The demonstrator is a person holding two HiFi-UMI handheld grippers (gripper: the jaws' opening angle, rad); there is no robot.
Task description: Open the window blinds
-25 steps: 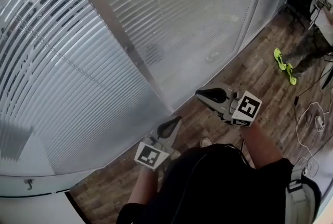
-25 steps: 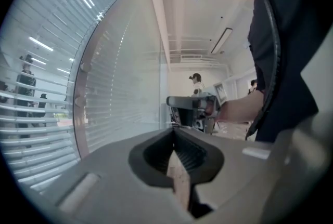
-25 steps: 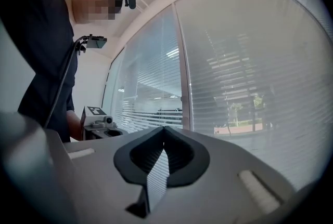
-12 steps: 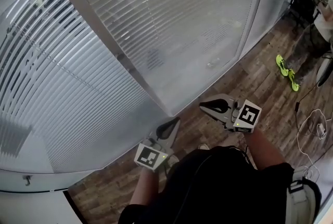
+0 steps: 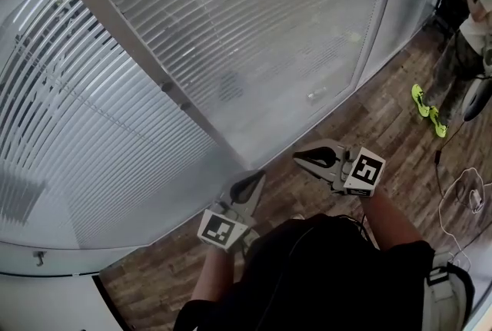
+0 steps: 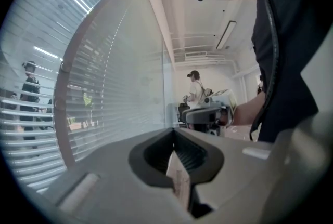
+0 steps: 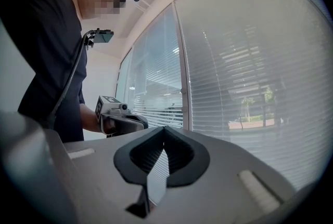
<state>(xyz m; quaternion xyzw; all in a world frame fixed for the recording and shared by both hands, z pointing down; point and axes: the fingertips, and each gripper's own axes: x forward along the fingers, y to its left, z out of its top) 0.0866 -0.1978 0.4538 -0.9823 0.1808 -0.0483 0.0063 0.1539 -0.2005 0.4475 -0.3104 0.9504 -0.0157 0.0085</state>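
Two closed grippers in front of the window blinds

Near the person, the left gripper [image 5: 254,182] and the right gripper [image 5: 304,157] each had the jaws together with nothing between them, above the wooden floor [image 5: 384,118]. Farther, the blinds [image 5: 254,30] hung lowered across the window, apart from both grippers. Green shoes [image 5: 427,104] were at far right.

Head view looks steeply down; both gripper views look level, sharing the blinds [image 5: 269,30].
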